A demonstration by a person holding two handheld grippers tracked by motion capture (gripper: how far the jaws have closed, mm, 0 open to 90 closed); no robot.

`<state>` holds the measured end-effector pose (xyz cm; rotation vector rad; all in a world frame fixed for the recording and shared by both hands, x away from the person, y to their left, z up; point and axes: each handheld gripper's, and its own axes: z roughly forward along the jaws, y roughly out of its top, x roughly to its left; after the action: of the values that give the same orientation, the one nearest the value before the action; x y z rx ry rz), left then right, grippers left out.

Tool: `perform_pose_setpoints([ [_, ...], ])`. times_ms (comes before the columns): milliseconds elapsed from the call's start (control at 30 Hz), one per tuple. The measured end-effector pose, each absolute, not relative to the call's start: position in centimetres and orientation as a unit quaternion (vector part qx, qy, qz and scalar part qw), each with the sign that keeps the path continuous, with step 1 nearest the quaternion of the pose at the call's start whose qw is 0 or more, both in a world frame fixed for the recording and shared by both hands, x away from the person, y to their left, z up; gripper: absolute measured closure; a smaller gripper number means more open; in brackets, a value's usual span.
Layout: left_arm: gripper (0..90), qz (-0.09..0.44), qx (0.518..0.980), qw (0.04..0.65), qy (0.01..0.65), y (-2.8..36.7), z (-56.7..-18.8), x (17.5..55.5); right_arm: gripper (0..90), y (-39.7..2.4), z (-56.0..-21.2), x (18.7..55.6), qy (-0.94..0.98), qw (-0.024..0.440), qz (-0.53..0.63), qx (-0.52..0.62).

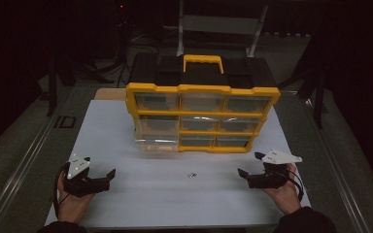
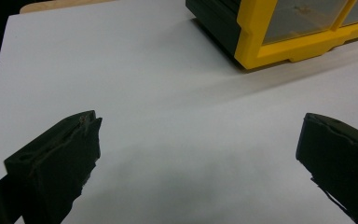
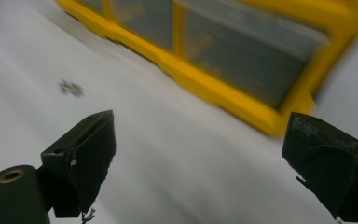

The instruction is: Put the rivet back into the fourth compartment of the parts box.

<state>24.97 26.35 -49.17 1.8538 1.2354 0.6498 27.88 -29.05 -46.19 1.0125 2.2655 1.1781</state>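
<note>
Dark room, black all round, with pale metal framing dim at the back. White table (image 1: 141,194), smooth and matte, a bare wooden edge at its far left corner. Upright at the middle, a boxy yellow and black plastic organizer (image 1: 201,116): nine clear drawers, looped handle on top, lower-left drawer (image 1: 156,138) pulled out. Near the front, left tool (image 1: 99,178) and right tool (image 1: 250,165), black jaws apart, clamped on nothing. Between them, a tiny metal screw (image 1: 191,175) lying loose.

I see a white tabletop (image 1: 126,194) in a dark room, a grey metal frame (image 1: 218,24) standing behind it.
</note>
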Motion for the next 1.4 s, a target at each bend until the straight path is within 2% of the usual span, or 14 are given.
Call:
perform_pose_setpoints([
  [333,0.1,0.257,0.734,0.399,0.485,26.2,-49.2,25.0,9.9,-21.4,-42.3,30.6,0.863,0.173,0.396,0.261],
  [633,0.2,0.255,0.730,0.406,0.487,26.5,-49.2,25.0,9.9,-16.0,-41.1,31.9,0.905,0.146,0.348,0.195],
  [833,0.2,0.254,0.731,0.405,0.486,26.4,-49.2,25.0,9.9,-14.2,-41.6,32.4,0.931,0.124,0.297,0.174],
  [900,0.2,0.254,0.733,0.405,0.484,26.3,-49.2,25.0,9.9,-13.4,-42.3,32.7,0.945,0.103,0.267,0.160],
  [1200,0.2,0.254,0.734,0.405,0.483,26.3,-49.1,25.0,10.1,-12.1,-45.2,33.0,0.960,0.086,0.212,0.158],
  [1400,0.2,0.254,0.735,0.405,0.481,26.3,-49.1,25.0,15.9,-12.1,-47.0,33.3,0.963,0.073,0.197,0.166],
])
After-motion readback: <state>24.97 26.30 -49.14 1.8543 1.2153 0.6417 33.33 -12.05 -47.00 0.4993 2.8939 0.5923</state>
